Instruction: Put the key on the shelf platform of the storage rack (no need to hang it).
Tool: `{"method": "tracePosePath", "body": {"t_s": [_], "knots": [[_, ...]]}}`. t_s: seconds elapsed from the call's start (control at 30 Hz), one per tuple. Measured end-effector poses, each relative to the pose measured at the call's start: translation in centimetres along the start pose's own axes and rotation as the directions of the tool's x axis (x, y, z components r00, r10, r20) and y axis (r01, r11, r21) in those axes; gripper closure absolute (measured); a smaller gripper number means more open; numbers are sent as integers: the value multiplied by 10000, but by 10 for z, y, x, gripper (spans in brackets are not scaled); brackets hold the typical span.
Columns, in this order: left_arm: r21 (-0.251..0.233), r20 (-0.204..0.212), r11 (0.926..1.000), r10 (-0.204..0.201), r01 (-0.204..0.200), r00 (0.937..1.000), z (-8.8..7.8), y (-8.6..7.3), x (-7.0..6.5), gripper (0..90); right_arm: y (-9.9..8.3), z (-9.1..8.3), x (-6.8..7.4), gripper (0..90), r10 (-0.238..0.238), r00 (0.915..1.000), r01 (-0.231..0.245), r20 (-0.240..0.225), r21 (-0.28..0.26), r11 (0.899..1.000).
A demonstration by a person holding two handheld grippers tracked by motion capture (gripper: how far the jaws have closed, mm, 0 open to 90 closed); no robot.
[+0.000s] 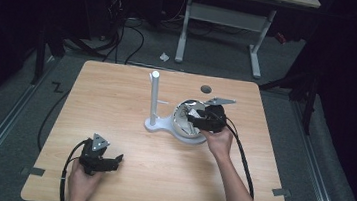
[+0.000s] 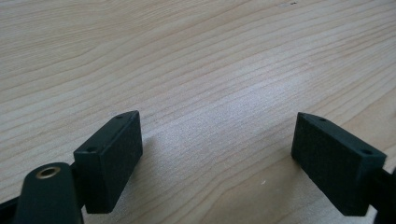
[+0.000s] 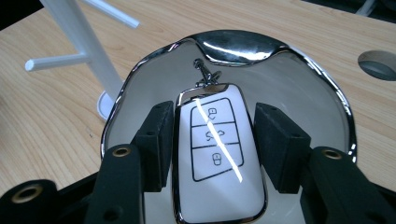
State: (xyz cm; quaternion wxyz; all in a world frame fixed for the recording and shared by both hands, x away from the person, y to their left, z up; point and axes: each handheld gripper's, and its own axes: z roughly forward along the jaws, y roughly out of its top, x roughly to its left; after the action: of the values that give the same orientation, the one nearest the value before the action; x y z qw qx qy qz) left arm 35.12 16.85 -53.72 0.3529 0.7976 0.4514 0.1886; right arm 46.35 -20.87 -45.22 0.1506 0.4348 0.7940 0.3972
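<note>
Your right gripper [image 3: 212,140] reached into the shiny chrome-rimmed tray [image 3: 322,84] that sat a little right of the middle of the wooden table [image 1: 116,104]. In the right gripper view a white car key fob [image 3: 217,158] with three button icons and a chrome edge lay flat in that tray, between your two black jaws. The left jaw sat just beside the fob's left edge, perhaps touching it; the right jaw stood a little apart from the other edge, so the jaws were parted around the fob and not clamped on it. A small metal clasp [image 3: 204,71] stuck out from the fob's far end, toward the tray's far rim. Just beside the tray, on its left, a white stand [image 1: 153,98] with an upright post and a short side peg rose from the table. A round hole [image 1: 206,89] showed in the tabletop beyond the tray. Your left gripper [image 1: 110,161] rested low near the table's near left corner, well apart from the tray; in the left gripper view its jaws stood wide apart over bare wood, holding nothing.
</note>
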Motion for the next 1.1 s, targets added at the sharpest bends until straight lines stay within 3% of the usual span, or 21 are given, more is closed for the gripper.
{"method": "tracePosePath", "body": {"t_s": [0.37,0.57,0.7,1.1], "knots": [[6,1,10000,12,-12,10000,0,0,0,168,-3,7,3,491,-293,9995,289,104,394,9988],[5,7,10000,4,-4,10000,0,0,0,168,-4,4,2,480,-418,9990,413,133,346,9985],[7,-7,10000,-14,14,10000,0,0,0,171,-3,-1,1,421,-387,9990,384,238,117,9992],[12,-11,10000,-15,15,10000,0,0,0,171,-4,-15,-5,447,-309,9989,313,359,-101,9995]]}}
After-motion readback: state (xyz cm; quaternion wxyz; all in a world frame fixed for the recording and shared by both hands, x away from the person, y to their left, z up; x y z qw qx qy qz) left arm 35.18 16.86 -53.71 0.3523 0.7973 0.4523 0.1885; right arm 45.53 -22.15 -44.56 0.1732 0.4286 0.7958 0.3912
